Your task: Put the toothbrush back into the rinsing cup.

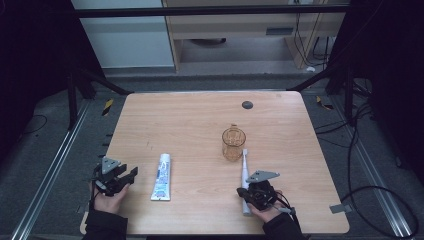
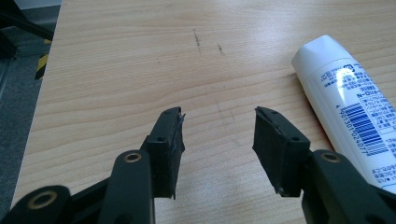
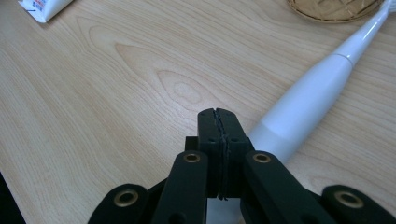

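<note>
Wooden table, items laid out within my reach. Near left, my left gripper rests with jaws apart beside the toothpaste tube. Near right, my right gripper, jaws together and empty, lies against the electric toothbrush, whose head touches the amber glass mug.

Overhead and forward-facing onto the whole table; low, close along each gripper's jaws, sharing the toothpaste tube and toothbrush with it.
</note>
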Action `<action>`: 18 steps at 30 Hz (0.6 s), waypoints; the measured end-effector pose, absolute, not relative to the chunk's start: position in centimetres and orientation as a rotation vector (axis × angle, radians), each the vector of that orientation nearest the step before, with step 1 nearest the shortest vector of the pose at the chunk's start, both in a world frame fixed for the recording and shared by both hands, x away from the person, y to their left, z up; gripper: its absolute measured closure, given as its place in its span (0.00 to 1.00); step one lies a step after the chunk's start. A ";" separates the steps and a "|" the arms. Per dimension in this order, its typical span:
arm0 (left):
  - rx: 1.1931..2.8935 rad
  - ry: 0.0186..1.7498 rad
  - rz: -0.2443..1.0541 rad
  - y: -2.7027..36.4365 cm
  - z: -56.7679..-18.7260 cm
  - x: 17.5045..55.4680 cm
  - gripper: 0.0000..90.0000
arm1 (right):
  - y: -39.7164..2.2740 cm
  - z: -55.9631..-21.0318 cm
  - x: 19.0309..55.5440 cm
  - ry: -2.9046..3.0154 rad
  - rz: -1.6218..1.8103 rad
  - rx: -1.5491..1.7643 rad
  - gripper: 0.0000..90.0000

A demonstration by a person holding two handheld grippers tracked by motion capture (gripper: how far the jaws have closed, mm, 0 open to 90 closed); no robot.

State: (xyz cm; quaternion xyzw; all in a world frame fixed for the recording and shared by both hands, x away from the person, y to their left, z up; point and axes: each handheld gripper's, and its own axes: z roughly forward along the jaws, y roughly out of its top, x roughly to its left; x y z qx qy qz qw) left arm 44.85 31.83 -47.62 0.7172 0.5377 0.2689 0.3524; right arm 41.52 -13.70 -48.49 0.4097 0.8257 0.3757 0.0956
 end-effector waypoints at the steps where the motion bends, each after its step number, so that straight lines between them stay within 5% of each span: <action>1: 1.855 1.391 0.695 31.8 -47.6 44.9 0.57 | -13.8 -48.5 41.5 2.447 1.114 1.215 1.00; 18: 1.855 1.392 0.695 31.9 -47.6 44.8 0.57 | -15.6 -48.4 41.5 2.418 1.078 1.273 0.99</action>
